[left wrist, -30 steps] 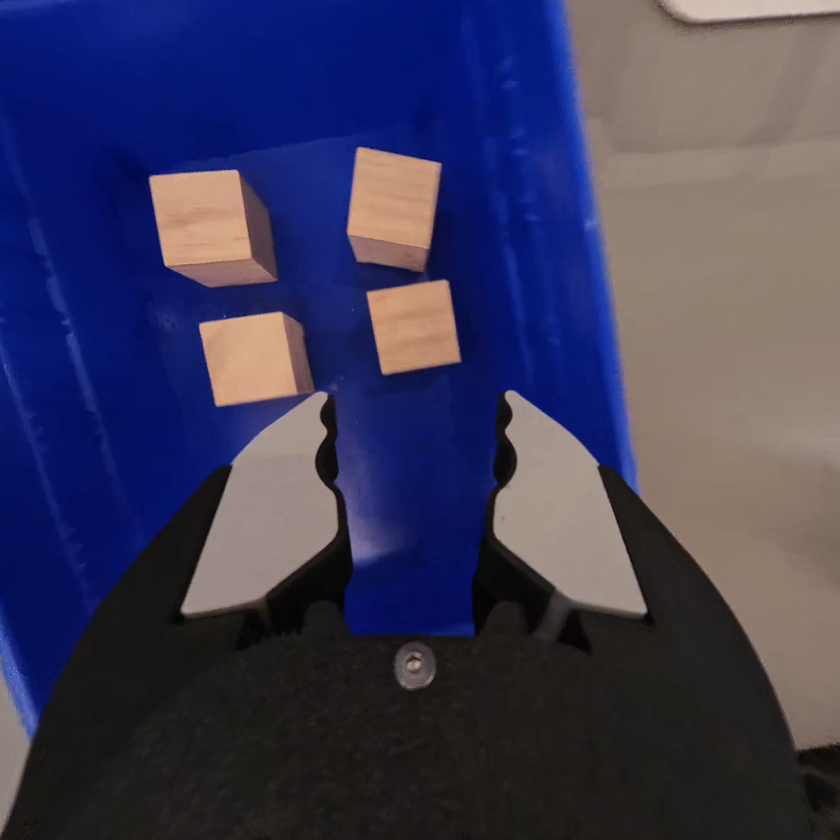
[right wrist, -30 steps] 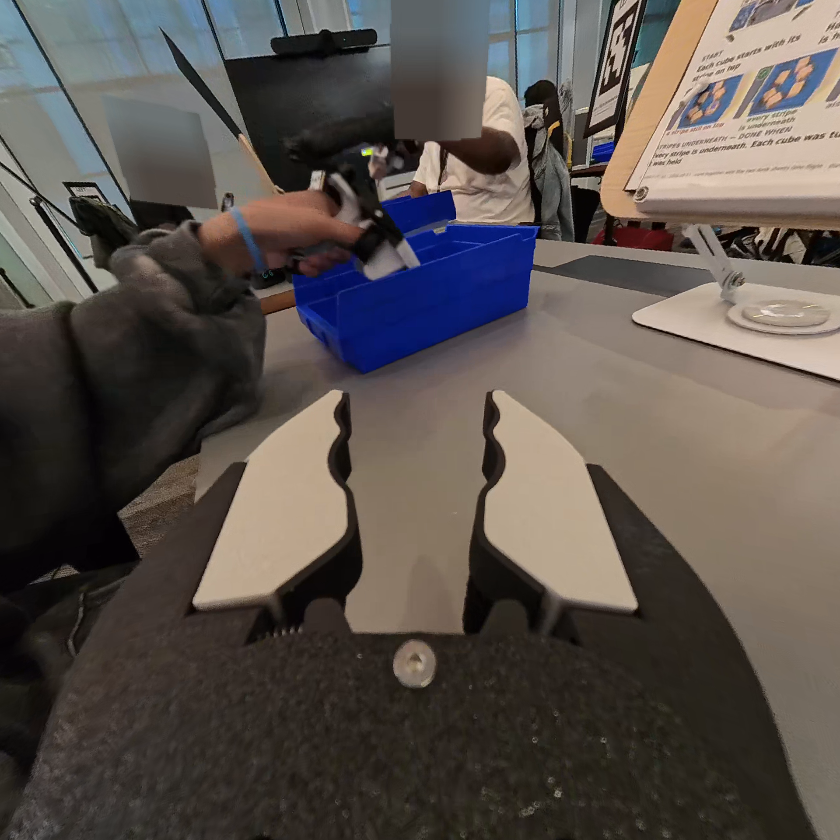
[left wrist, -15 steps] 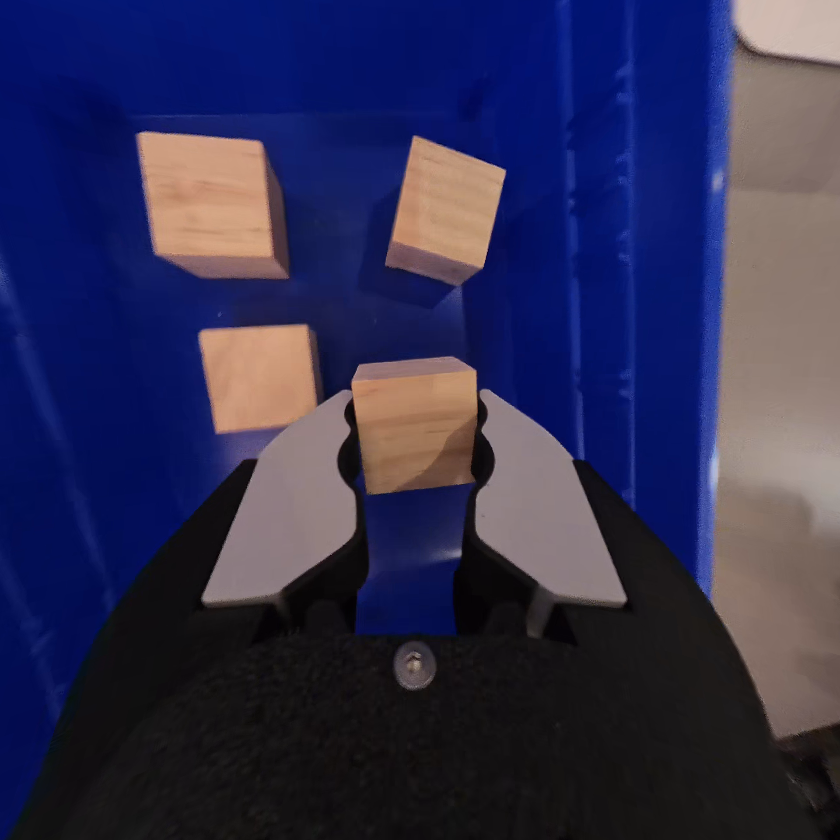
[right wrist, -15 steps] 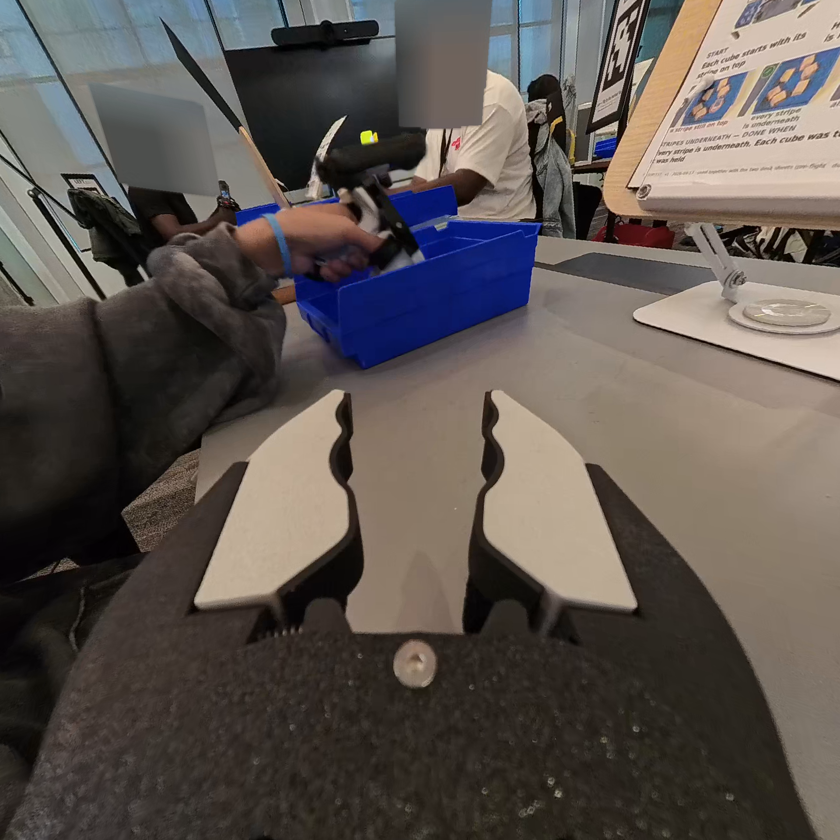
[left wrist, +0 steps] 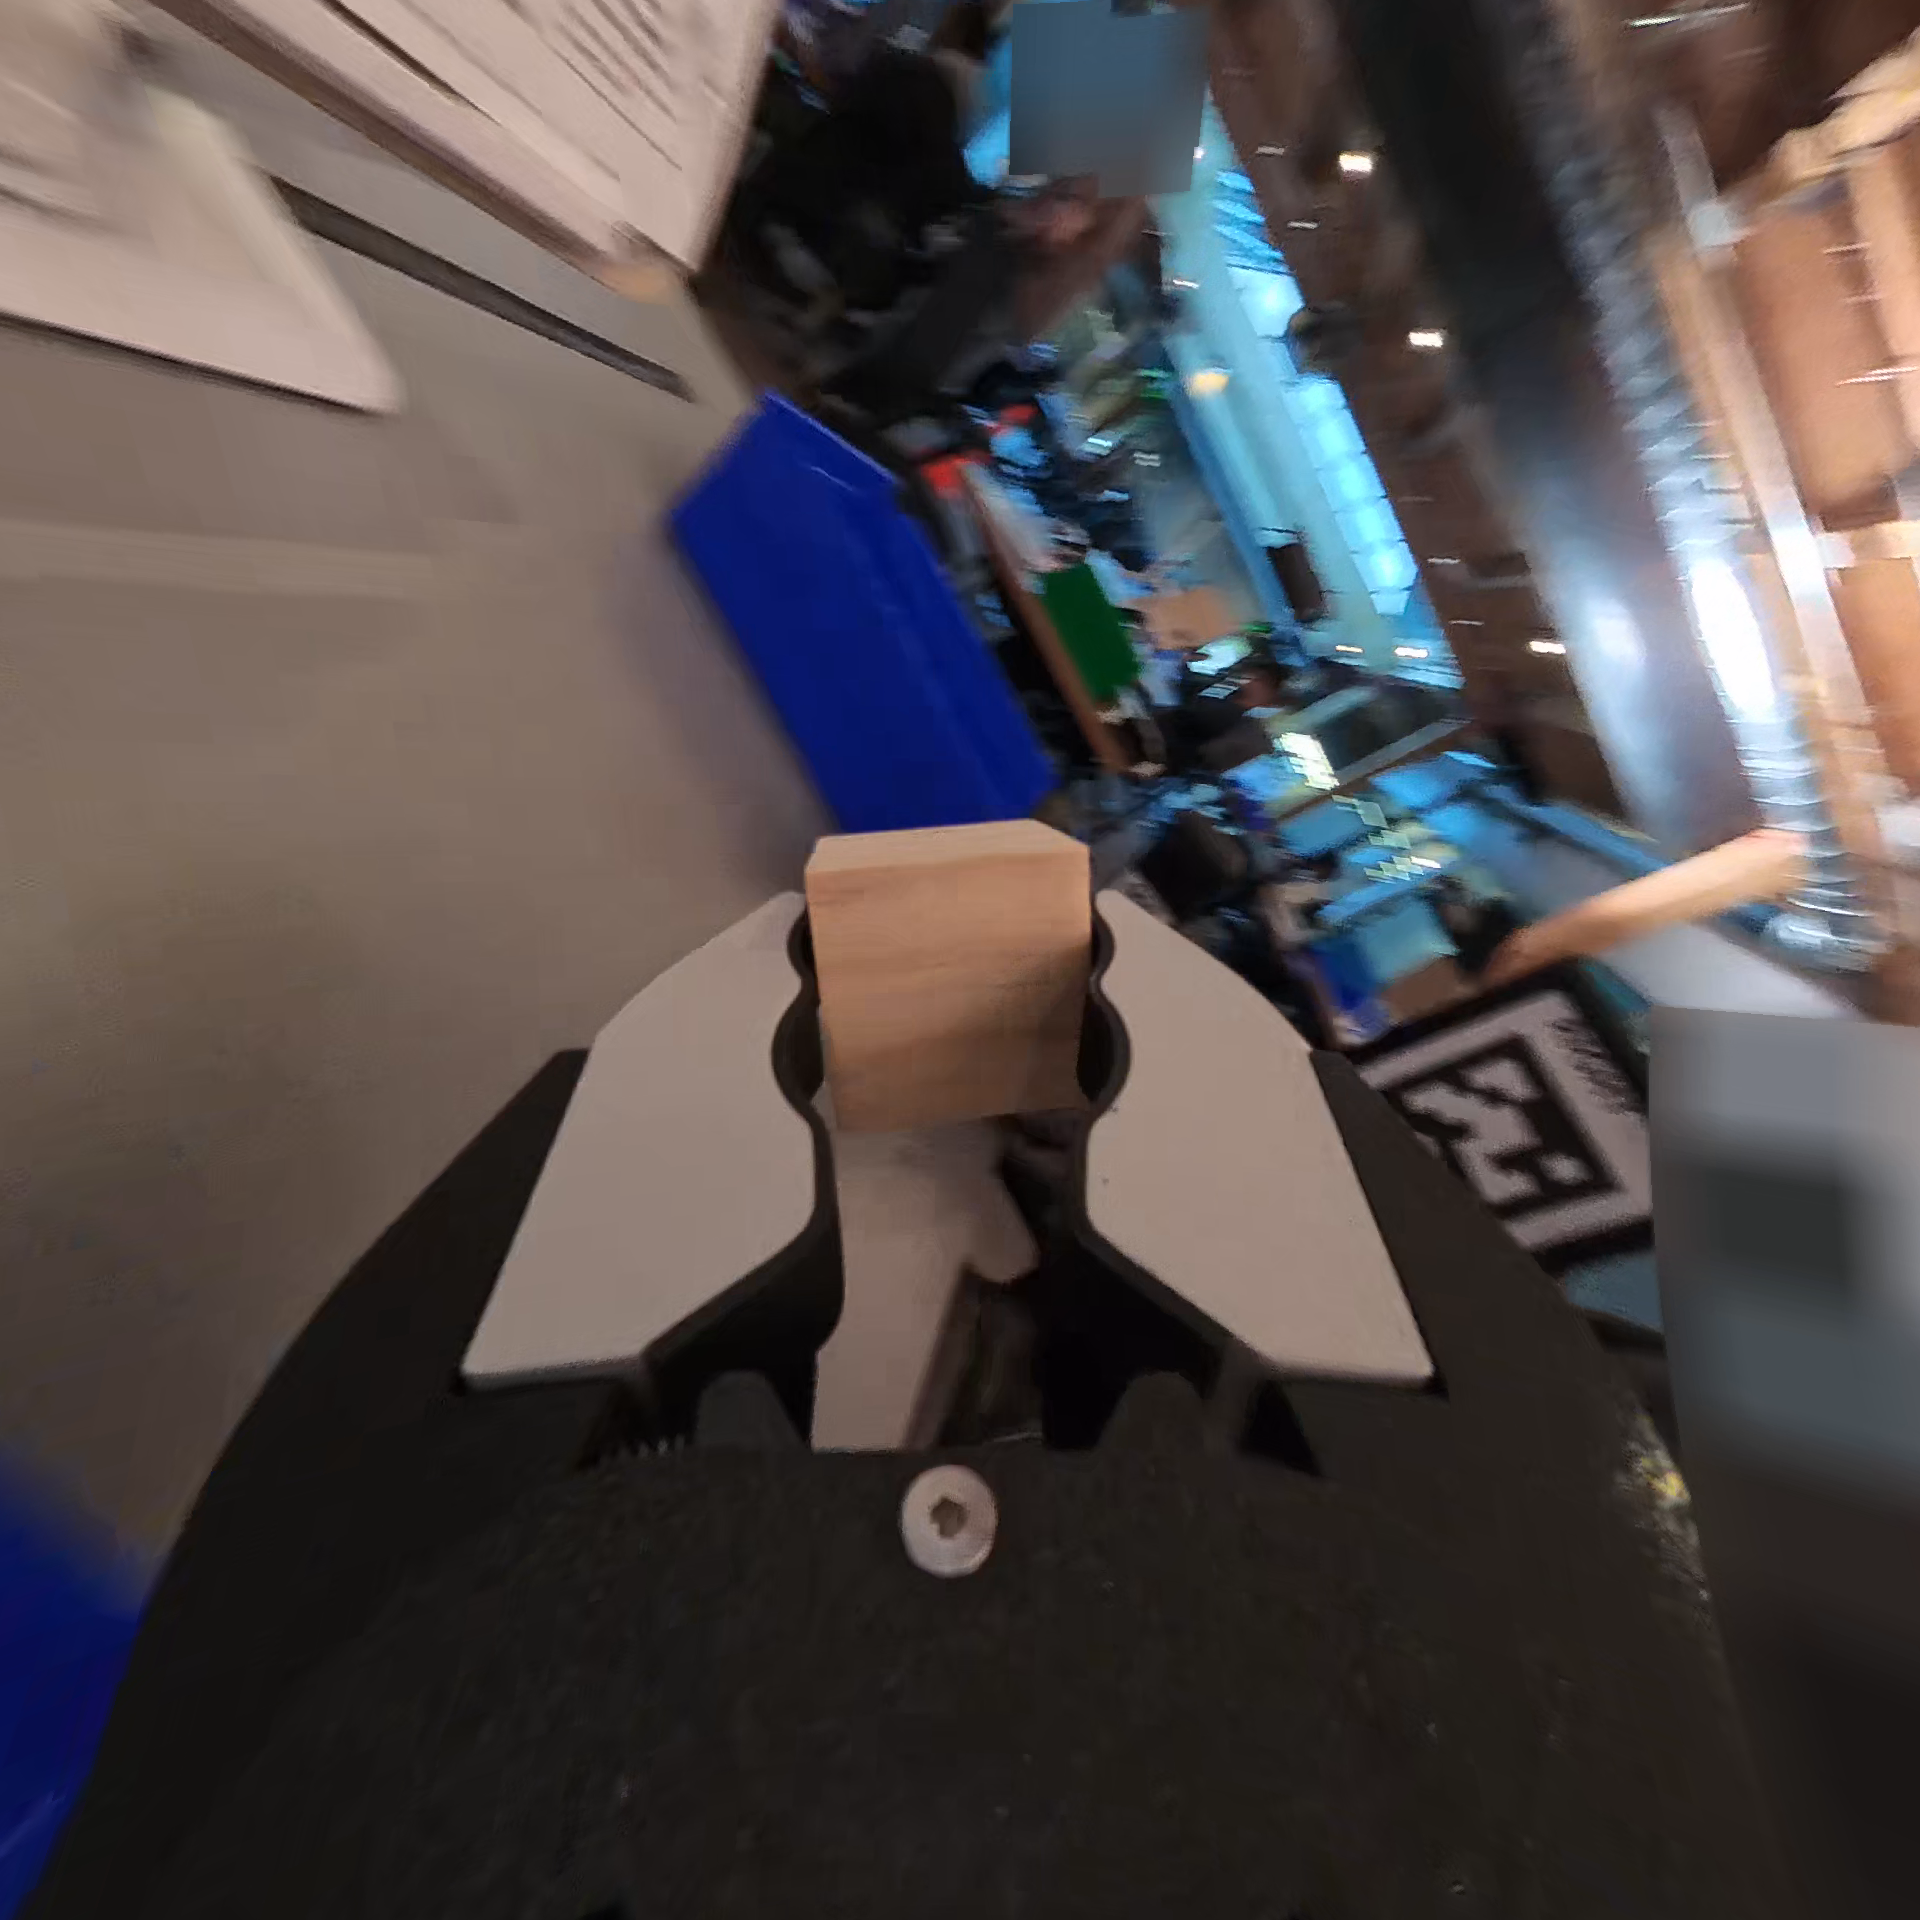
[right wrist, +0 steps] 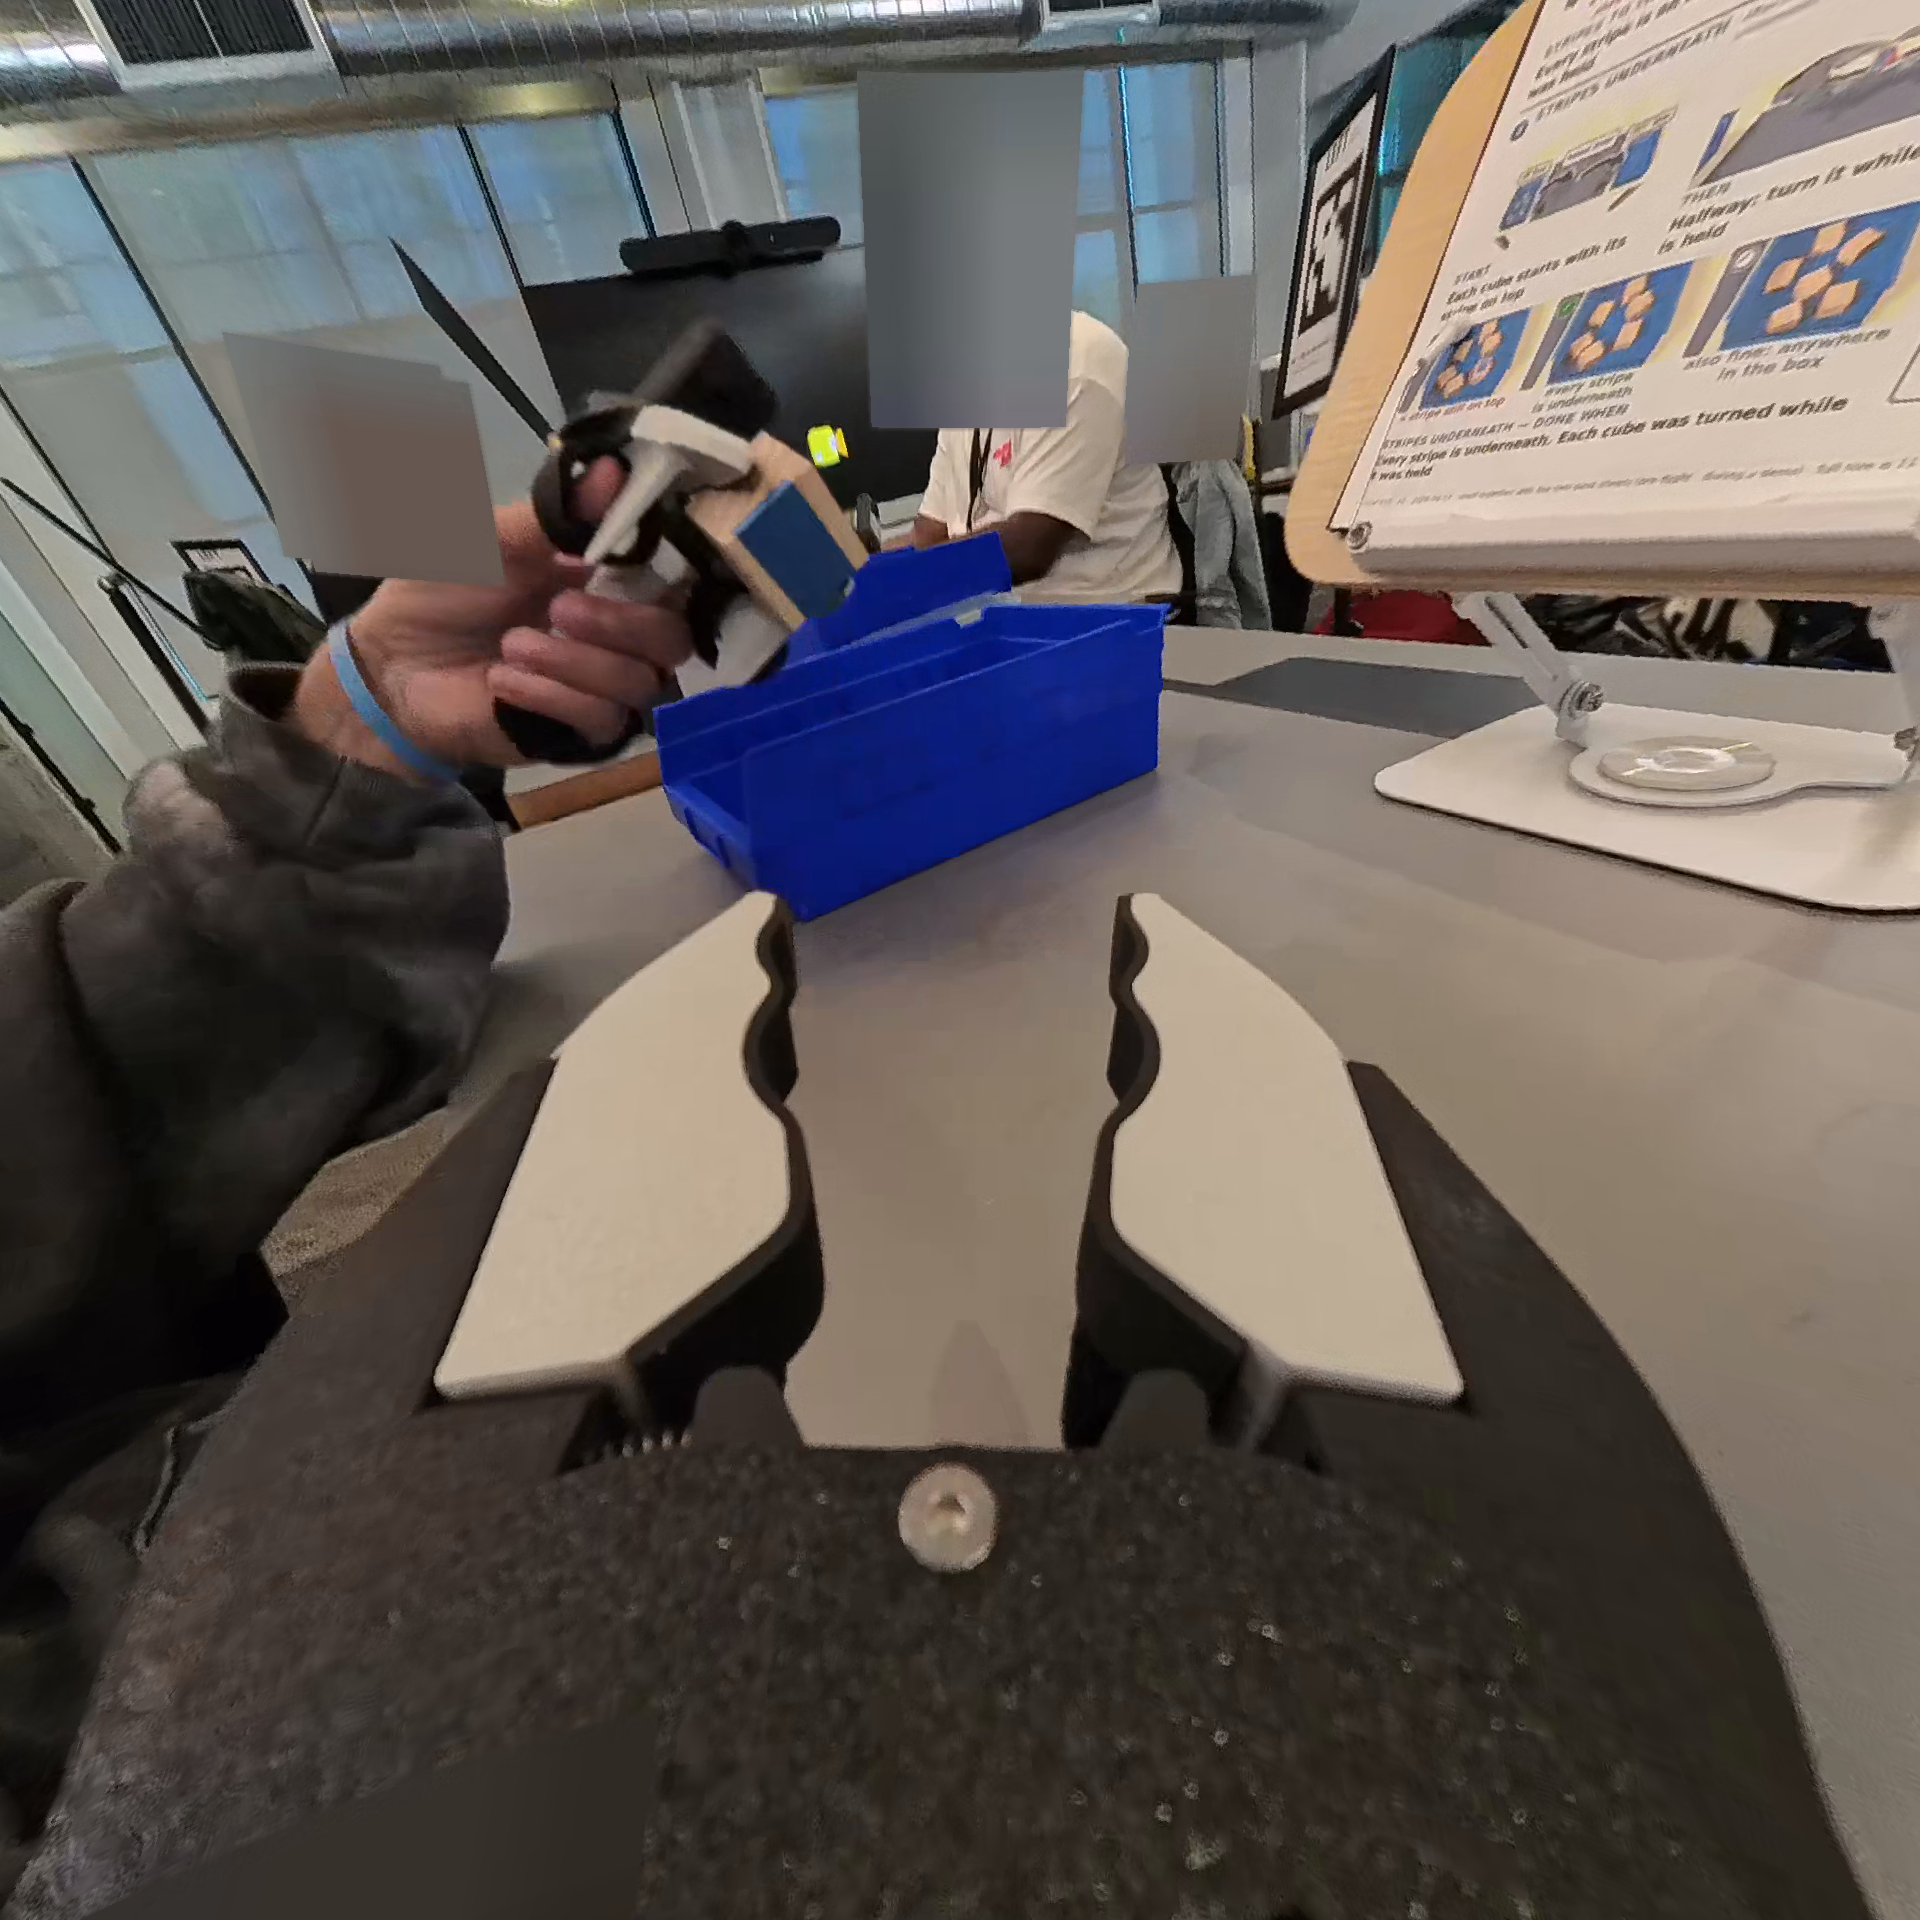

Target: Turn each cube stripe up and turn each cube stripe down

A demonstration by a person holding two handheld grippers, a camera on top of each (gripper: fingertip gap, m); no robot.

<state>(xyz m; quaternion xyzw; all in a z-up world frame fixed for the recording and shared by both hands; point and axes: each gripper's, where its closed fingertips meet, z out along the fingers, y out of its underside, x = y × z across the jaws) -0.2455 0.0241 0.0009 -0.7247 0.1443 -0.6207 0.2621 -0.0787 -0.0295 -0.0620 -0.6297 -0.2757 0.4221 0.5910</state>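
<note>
While the left hand-held gripper clamps the cube above the blue bin, it should roll fully before release; right hand-held gripper idles open over the table.

Printed wording and small pictures cover an instruction sheet mounted on a tilted wooden board, which stands on a white stand on the bench. A black-and-white square code marker hangs behind it; a like marker shows, blurred, in the left wrist view. No brand or number is legible elsewhere.
</note>
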